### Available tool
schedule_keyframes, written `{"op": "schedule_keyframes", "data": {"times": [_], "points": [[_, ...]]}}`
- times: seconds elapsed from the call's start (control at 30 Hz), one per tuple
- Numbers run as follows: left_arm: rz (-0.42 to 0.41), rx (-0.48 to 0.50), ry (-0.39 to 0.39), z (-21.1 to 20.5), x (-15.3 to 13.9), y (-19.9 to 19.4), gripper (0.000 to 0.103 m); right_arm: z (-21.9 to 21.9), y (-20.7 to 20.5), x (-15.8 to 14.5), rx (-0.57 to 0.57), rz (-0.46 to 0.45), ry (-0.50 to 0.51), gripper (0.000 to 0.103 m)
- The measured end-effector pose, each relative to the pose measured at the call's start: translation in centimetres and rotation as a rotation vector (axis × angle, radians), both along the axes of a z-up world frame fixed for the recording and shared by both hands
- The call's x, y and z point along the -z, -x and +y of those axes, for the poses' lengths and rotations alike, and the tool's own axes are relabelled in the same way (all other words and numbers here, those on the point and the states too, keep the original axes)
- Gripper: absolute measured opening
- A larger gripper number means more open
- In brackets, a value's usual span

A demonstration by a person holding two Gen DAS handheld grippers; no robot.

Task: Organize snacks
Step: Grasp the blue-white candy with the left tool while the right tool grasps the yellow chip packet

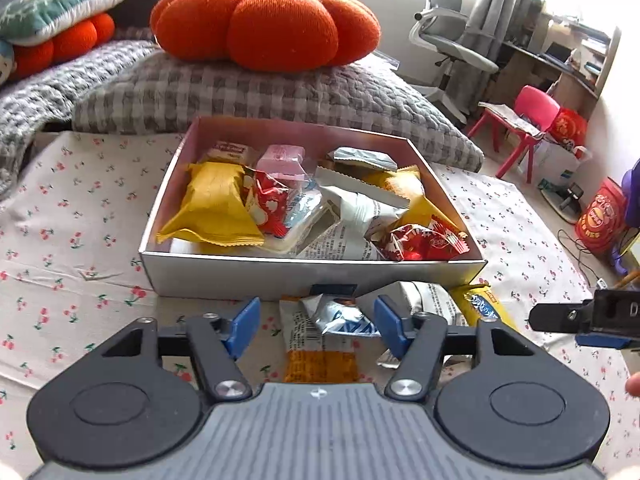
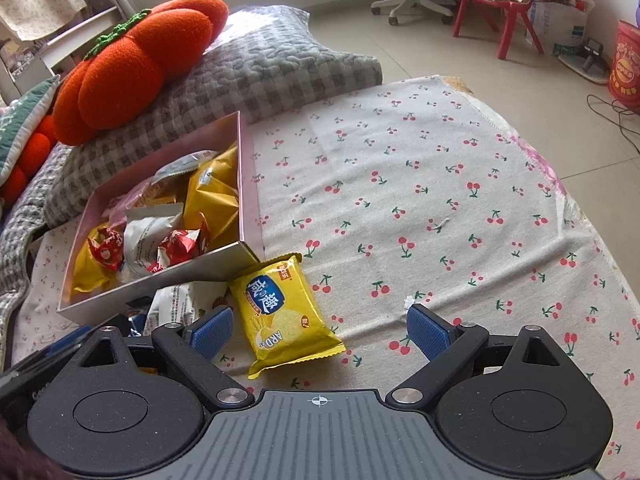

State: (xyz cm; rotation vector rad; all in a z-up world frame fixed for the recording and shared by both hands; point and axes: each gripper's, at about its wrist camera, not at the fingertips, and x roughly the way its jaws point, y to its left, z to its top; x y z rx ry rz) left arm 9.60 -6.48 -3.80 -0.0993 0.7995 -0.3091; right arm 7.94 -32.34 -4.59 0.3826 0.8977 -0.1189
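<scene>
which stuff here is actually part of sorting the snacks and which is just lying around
Part of the job:
- box of snacks
- yellow cracker packet
- orange wafer packet
- blue-white packet
- white packet

Lying about:
- pumpkin cushion
- grey checked pillow
- red stool
- office chair

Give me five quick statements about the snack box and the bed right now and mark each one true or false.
1. The box already holds several wrapped snacks. True.
2. The yellow cracker packet lies inside the box. False: it lies on the cherry-print sheet just outside the box's corner.
3. An orange pumpkin cushion sits on the grey checked pillow behind the box. True.
4. The right tongs are shut on the yellow packet. False: they stand open over it.
5. The box is closed with a lid. False: it is open on top.
</scene>
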Motion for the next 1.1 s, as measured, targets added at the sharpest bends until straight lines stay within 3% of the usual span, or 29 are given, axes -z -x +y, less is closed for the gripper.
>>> {"op": "schedule_keyframes", "data": {"times": [0.23, 0.4, 0.5, 0.93, 1.1], "points": [[0.077, 0.01, 0.027, -0.4, 0.8, -1.0, 0.044, -0.1, -0.7, 0.7, 0.01, 0.019, -0.009, 0.095], [0.09, 0.002, 0.028, -0.4, 1.0, -1.4, 0.037, -0.1, -1.0, 1.1, 0.019, 0.031, -0.018, 0.095], [0.093, 0.009, 0.026, -0.3, 1.0, -1.5, 0.027, -0.1, -1.2, 1.3, 0.015, 0.035, -0.018, 0.095], [0.104, 0.038, 0.047, 0.4, 0.2, -1.4, 0.024, 1.2, -2.3, 2.1, -0.072, -0.012, 0.03, 0.092], [0.125, 0.027, 0.069, 1.3, -0.1, -1.2, 0.024, 1.6, -2.8, 2.8, -0.113, -0.02, 0.03, 0.08]]}}
